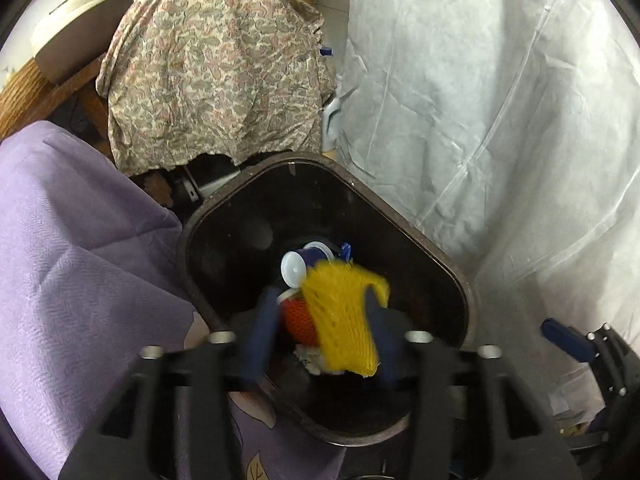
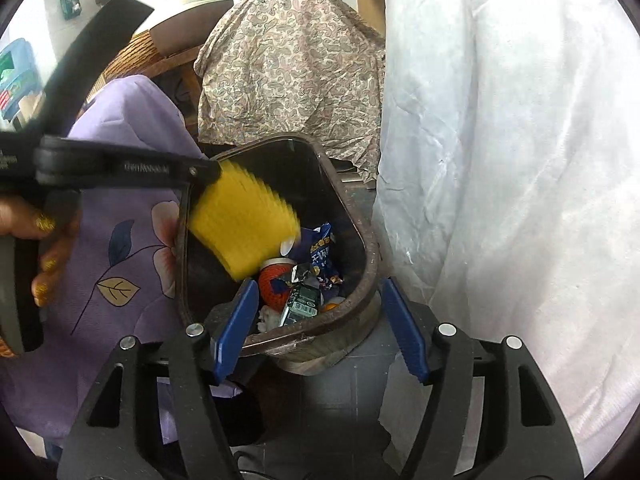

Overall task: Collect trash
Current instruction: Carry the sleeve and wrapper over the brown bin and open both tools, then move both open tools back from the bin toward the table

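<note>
The left gripper (image 1: 324, 336) is standing half-open over the dark bin (image 1: 448, 268) with the yellow foam net (image 1: 344, 312) loose between its fingers, while the right wrist view is showing wrappers (image 2: 320, 256) inside, the right gripper (image 2: 320, 328) gaping empty at the rim, cloth-draped furniture (image 2: 288, 64) crowding around.

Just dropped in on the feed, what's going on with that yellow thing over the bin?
A person is clearing trash with a handheld gripper in each hand. The left gripper is over the dark trash bin with the yellow foam net between its spread fingers, blurred, apparently being dropped in. The bin already holds an orange net, wrappers and a small bottle. The right gripper is open and empty at the bin's near rim.
</note>
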Demonstrator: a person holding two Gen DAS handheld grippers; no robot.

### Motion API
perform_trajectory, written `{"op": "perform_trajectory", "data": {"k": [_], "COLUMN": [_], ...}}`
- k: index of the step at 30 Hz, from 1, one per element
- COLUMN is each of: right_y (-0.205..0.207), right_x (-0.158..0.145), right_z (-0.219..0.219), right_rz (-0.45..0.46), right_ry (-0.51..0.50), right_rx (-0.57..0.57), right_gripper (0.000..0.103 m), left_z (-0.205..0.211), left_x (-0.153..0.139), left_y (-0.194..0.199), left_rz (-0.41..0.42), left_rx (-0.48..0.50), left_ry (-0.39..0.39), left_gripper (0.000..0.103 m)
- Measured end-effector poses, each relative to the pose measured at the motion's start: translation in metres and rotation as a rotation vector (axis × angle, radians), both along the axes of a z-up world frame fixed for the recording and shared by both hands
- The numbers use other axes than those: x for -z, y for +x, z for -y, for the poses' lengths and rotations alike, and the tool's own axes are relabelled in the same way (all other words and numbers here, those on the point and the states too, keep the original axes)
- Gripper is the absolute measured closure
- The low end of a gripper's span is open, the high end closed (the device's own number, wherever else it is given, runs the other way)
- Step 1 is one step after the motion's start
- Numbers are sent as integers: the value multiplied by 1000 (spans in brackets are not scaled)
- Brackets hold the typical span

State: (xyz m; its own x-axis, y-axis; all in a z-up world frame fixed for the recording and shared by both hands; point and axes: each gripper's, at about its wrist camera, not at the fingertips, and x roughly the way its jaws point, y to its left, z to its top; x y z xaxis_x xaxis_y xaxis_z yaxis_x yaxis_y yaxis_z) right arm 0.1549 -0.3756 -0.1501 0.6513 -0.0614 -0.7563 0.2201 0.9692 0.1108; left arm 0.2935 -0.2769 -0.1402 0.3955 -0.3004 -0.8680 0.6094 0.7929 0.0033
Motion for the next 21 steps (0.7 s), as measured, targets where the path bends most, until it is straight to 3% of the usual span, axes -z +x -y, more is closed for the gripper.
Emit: {"op": "perform_trajectory", "data": {"k": [6, 16, 21], "right_y": [-1, -1, 1], "right_x": [-2, -9, -17], "right_z": [-4, -14, -22], "right_rz": [9, 14, 22], "right_ry": [-9, -27, -34], "right_rx": [1, -17, -36], "right_gripper": [31, 28, 28], "left_z": [-2, -19, -41], "left_x": [-16, -57, -79], "left_y": [-4, -19, -31], "left_rz": [39, 79, 136], "left_rx": [-4, -24, -39], "left_ry": [-62, -187, -222], "left_gripper": [39, 30, 27]}}
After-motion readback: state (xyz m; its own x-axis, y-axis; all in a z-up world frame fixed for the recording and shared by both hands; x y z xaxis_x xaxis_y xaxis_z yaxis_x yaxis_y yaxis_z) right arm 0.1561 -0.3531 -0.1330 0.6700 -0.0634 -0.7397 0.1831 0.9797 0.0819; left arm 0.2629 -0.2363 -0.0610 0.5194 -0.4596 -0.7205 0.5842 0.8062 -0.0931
